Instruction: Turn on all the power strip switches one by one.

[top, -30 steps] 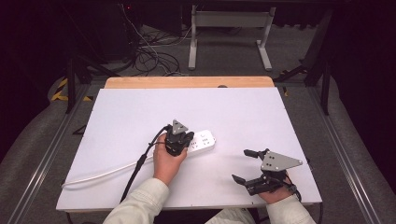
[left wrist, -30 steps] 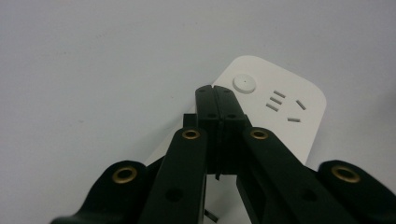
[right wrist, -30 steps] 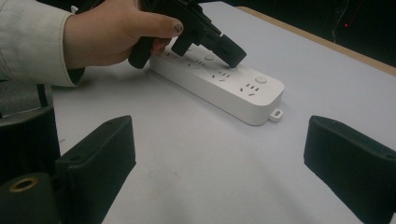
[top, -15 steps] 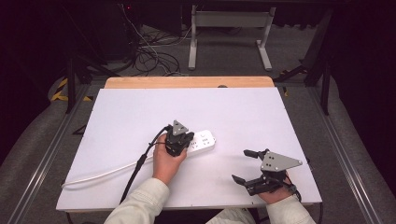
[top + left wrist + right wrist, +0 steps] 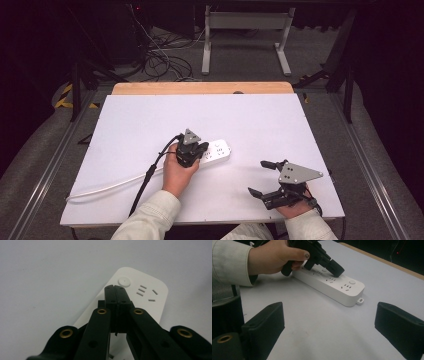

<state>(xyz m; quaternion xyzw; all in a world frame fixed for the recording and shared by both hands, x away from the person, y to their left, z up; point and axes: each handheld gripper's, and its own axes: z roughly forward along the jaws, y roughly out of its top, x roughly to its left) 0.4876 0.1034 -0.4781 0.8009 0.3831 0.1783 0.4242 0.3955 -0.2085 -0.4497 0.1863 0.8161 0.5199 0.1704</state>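
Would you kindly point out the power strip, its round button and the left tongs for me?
power strip (image 5: pixel 329 287): right gripper view, on its white top face.
round button (image 5: pixel 124 281): left gripper view, on the button's centre.
left tongs (image 5: pixel 115 293): left gripper view, at the seam between the closed tips.

White power strip (image 5: pixel 216 150) flat mid-table

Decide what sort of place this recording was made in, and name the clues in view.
Probably a lab or workshop bench set up for recording, not a home. A plain white table stands on grey floor, loose cables lie behind it, and a person works handheld grippers over a power strip.
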